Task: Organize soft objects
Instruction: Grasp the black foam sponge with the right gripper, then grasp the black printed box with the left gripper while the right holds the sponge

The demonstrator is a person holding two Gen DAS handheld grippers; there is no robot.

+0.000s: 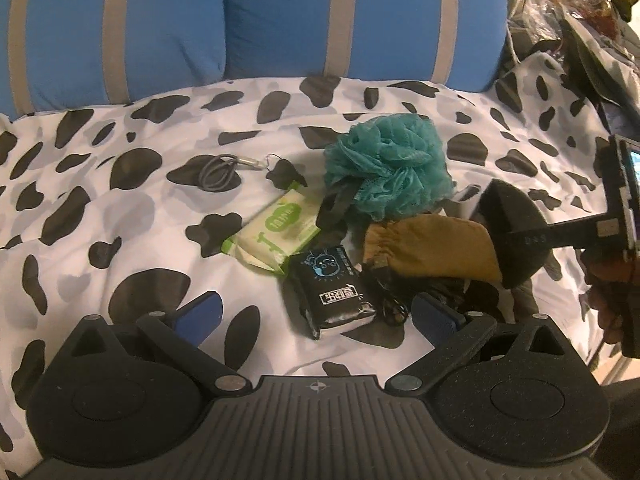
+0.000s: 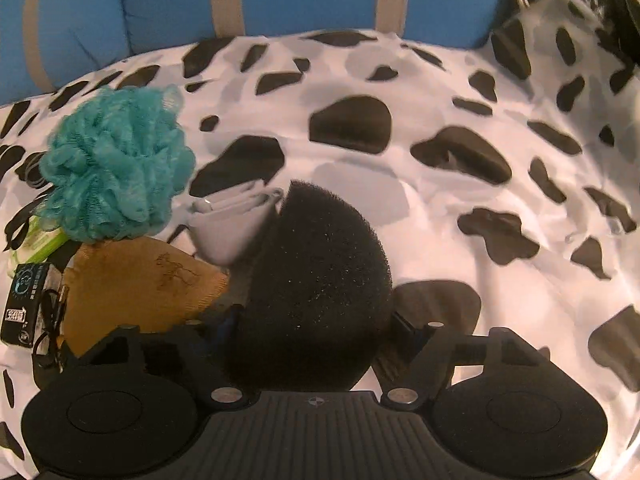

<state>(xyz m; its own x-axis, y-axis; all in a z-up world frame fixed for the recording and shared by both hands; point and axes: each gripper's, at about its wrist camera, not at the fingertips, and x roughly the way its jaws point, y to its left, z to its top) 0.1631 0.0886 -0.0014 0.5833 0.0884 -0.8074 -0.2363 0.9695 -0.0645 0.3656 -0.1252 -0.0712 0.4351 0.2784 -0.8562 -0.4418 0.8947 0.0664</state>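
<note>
A black foam sponge (image 2: 316, 280) fills the gap between the fingers of my right gripper (image 2: 314, 322), which is shut on it. In the left wrist view that gripper (image 1: 520, 236) holds the sponge (image 1: 508, 216) against the right end of a tan fabric pouch (image 1: 432, 248). Behind the pouch lies a teal mesh bath puff (image 1: 384, 168). A green tissue pack (image 1: 276, 228) and a black tissue pack (image 1: 328, 292) lie to its left. My left gripper (image 1: 320, 310) is open just above the black pack, touching nothing.
Everything lies on a cow-print bedsheet (image 1: 120, 208). Blue pillows with grey stripes (image 1: 280, 20) line the back. A coiled grey cable (image 1: 218, 172) lies far left, a thin black cable (image 1: 394, 308) beside the black pack, a folded white item (image 2: 228, 232) by the sponge. Clutter (image 1: 580, 20) fills the far right.
</note>
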